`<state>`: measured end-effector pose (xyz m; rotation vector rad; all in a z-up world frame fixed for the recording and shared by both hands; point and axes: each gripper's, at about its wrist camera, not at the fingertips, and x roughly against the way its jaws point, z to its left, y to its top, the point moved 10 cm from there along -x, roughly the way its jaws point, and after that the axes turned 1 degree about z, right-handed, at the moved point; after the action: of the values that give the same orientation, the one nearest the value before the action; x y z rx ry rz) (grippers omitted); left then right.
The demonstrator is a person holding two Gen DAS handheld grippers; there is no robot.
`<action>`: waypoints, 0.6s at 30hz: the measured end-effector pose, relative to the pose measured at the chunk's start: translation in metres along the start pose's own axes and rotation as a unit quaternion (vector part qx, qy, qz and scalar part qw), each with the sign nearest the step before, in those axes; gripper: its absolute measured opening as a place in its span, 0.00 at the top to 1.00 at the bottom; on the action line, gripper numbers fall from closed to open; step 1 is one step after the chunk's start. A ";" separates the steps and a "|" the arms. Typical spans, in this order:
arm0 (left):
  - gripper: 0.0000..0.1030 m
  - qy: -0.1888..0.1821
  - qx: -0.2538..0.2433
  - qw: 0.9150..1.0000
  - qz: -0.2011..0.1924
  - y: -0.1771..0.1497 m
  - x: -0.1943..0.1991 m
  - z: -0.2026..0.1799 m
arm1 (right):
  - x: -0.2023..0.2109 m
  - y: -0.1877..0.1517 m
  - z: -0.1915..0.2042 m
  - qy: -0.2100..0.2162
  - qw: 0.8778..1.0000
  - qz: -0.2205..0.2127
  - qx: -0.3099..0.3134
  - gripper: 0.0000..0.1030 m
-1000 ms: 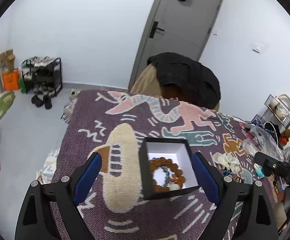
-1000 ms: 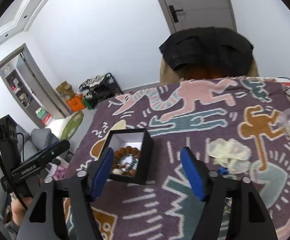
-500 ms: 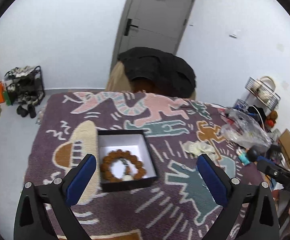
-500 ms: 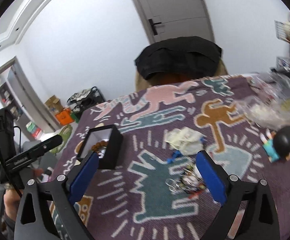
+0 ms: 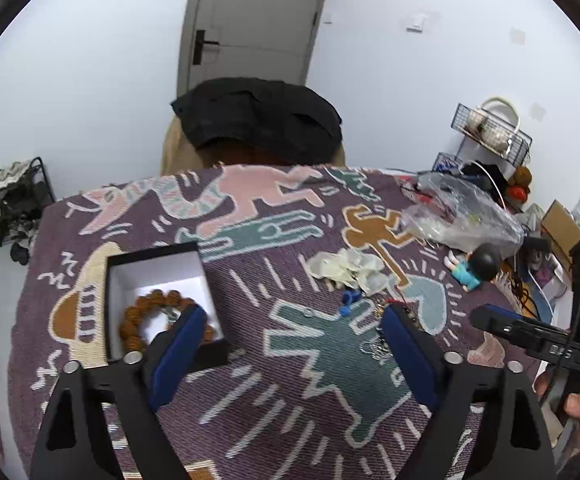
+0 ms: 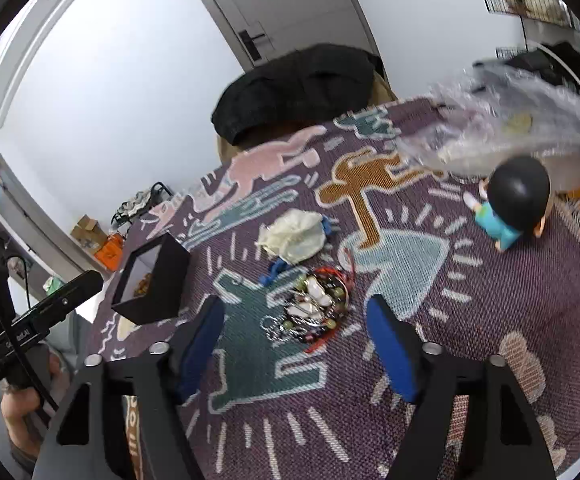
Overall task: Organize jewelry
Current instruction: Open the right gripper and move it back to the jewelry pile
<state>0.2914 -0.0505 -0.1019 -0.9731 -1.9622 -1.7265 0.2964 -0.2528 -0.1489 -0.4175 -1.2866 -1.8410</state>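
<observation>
The right tongs [image 6: 294, 334] stand apart with nothing pressed between the blue pads; the jaws have just been closing, and the heap of jewelry [image 6: 314, 308] lies on the cloth in the gap just ahead of them. The heap is a loose tangle of beads, rings and red cord, stretched roughly from the near left to the far right in this view. The left tongs [image 5: 290, 344] are wide open and empty, jaws likewise just closing, over the patterned cloth [image 5: 298, 392] that covers the desk. Beside the left pad sits a black box [image 5: 157, 300] with a white inside, open side up, its long sides running away from the camera; a brown bead bracelet [image 5: 141, 320] lies flat in it. Beyond the heap lie a crumpled pale bag [image 6: 294, 234] and a small figurine [image 6: 510, 204].
</observation>
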 end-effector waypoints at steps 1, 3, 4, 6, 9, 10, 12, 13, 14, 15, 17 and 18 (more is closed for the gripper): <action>0.18 -0.003 -0.001 1.000 0.004 -0.001 -0.003 -0.004 | -0.003 -0.001 -0.003 0.001 1.000 0.003 -0.004 0.39; 0.20 -0.005 -0.003 1.000 0.007 -0.002 -0.008 -0.009 | -0.013 -0.003 -0.009 0.001 1.000 0.017 -0.014 0.49; 0.21 -0.006 -0.005 1.000 0.008 -0.002 -0.011 -0.012 | -0.019 -0.005 -0.012 0.003 0.999 0.026 -0.019 0.57; 0.24 -0.007 -0.009 1.000 0.013 -0.003 -0.017 -0.017 | -0.030 -0.006 -0.016 0.002 0.999 0.039 -0.025 0.69; 0.26 -0.008 -0.014 1.000 0.022 -0.005 -0.027 -0.023 | -0.048 -0.007 -0.024 -0.010 0.998 0.055 -0.030 0.72; 0.27 -0.008 -0.015 1.000 0.023 -0.006 -0.029 -0.024 | -0.053 -0.007 -0.026 -0.015 0.998 0.059 -0.030 0.72; 0.27 -0.006 -0.018 0.999 0.027 -0.006 -0.035 -0.025 | -0.061 -0.006 -0.029 -0.023 0.997 0.068 -0.030 0.74; 0.28 -0.006 -0.018 0.999 0.029 -0.007 -0.038 -0.025 | -0.066 -0.006 -0.031 -0.028 0.997 0.072 -0.029 0.76; 0.30 -0.005 -0.018 0.999 0.033 -0.007 -0.042 -0.025 | -0.071 -0.006 -0.032 -0.032 0.996 0.076 -0.028 0.77; 0.33 -0.005 -0.017 0.999 0.038 -0.008 -0.047 -0.024 | -0.074 -0.005 -0.032 -0.034 0.996 0.078 -0.026 0.77; 0.37 -0.002 -0.013 0.999 0.048 -0.010 -0.055 -0.022 | -0.081 -0.004 -0.032 -0.040 0.995 0.085 -0.021 0.77; 0.39 -0.001 -0.010 0.999 0.054 -0.011 -0.060 -0.021 | -0.084 -0.004 -0.032 -0.044 0.995 0.089 -0.018 0.77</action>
<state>0.3223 -0.0867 -0.1454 -1.0681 -1.8619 -1.6899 0.3498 -0.2440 -0.2215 -0.6187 -1.2342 -1.7127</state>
